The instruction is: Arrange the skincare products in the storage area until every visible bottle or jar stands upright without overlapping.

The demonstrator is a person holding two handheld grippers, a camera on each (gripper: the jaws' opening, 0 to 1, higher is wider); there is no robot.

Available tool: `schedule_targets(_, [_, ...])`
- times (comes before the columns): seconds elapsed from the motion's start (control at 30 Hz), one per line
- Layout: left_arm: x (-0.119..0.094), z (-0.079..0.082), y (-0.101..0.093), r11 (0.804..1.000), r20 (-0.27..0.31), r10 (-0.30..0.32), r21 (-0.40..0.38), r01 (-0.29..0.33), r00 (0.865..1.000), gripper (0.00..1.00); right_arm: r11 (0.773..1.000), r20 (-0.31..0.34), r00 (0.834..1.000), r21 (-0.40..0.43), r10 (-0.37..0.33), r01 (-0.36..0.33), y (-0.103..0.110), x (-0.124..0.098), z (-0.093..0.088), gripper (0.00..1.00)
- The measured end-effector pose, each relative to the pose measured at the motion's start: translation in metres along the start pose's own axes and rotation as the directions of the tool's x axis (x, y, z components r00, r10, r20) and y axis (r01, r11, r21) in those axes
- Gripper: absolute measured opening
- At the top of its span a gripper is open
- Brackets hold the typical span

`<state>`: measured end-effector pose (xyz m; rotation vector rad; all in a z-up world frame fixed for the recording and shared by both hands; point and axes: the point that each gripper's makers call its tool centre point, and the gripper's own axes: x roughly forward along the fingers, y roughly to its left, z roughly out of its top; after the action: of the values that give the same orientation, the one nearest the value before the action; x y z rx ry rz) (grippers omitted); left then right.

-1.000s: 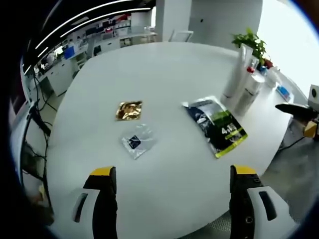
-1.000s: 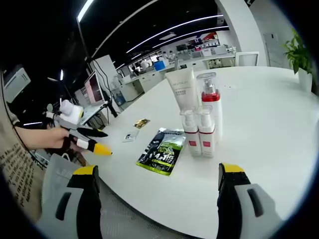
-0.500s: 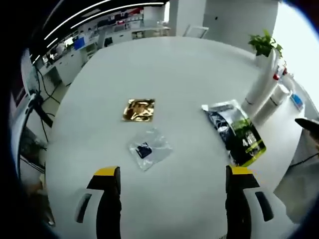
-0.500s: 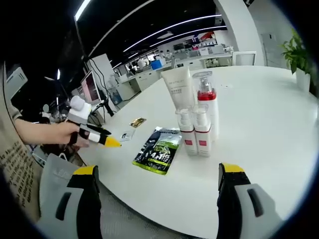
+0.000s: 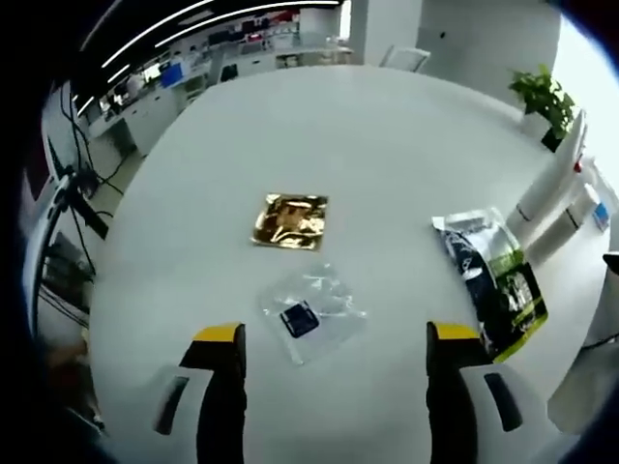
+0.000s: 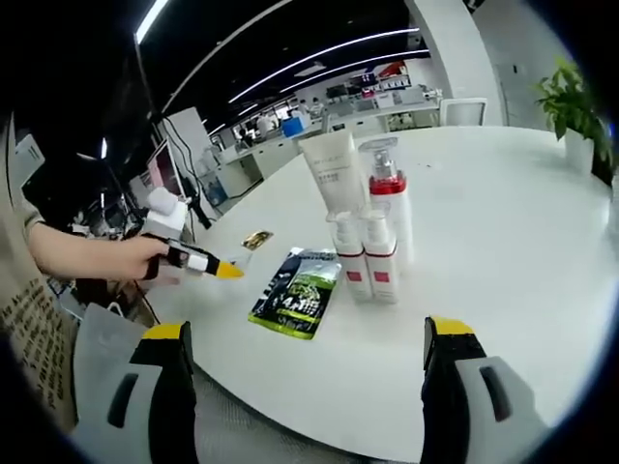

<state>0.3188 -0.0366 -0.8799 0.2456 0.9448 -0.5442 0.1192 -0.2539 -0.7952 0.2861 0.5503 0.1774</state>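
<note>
A large white round table (image 5: 387, 145) is seen in both views, and everything else lies or stands on it. In the right gripper view, a group of skincare containers stands upright near the middle of the table (image 6: 503, 251): a tall white tube (image 6: 332, 172) set on its cap, a white pump bottle with a red collar (image 6: 387, 198) just beside it, and two small pump bottles with red labels (image 6: 366, 259) touching side by side in front of these. In the left gripper view the same group is glimpsed at the right edge as tall white bottles (image 5: 561, 198), upright and close together.

A flat dark sachet with green print (image 6: 295, 293) is laid just beside the small bottles; in the left gripper view this sachet (image 5: 495, 280) lies between the bottles and the other packets. A gold foil packet (image 5: 290, 221) is laid flat nearer the table's middle, and a clear plastic pouch with a dark square inside (image 5: 311, 311) lies near it, apart from it.

The left gripper (image 5: 334, 333) is held open and empty, its jaws wide apart over the table, with the clear pouch between and just ahead of them. It is also seen in the right gripper view (image 6: 218, 269), held in a person's hand (image 6: 145, 259) at the table's edge. The right gripper (image 6: 302, 333) is likewise held open and empty, well apart from the bottles.
</note>
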Motion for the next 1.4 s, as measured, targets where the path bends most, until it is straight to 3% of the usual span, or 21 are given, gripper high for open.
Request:
schedule_targets(0.47, [0.012, 0.005, 0.012, 0.997, 0.007, 0.033, -0.068, -0.033, 0.999, 0.65, 1.000, -0.003, 1.000, 0.001, -0.012, 0.012, 0.000, 0.000, 0.001, 0.99])
schedule_targets(0.97, [0.016, 0.004, 0.016, 0.999, 0.004, 0.042, -0.022, -0.041, 0.999, 0.59, 1.000, -0.007, 1.000, 0.001, -0.013, 0.013, 0.001, 0.001, 0.002, 0.99])
schedule_targets(1.07, [0.016, 0.007, 0.015, 1.000, 0.020, 0.029, -0.003, -0.029, 0.999, 0.53, 1.000, -0.009, 1.000, 0.001, -0.012, 0.012, 0.001, 0.002, 0.002, 0.99])
schedule_targets(1.17, [0.016, 0.010, 0.014, 1.000, 0.037, 0.010, 0.018, -0.011, 0.999, 0.38, 1.000, -0.011, 1.000, 0.000, -0.011, 0.011, 0.002, 0.003, 0.002, 0.99])
schedule_targets(1.4, [0.015, 0.011, 0.015, 1.000, 0.038, 0.002, 0.019, -0.003, 0.999, 0.38, 1.000, -0.013, 1.000, -0.001, -0.010, 0.010, 0.002, 0.003, 0.003, 0.99])
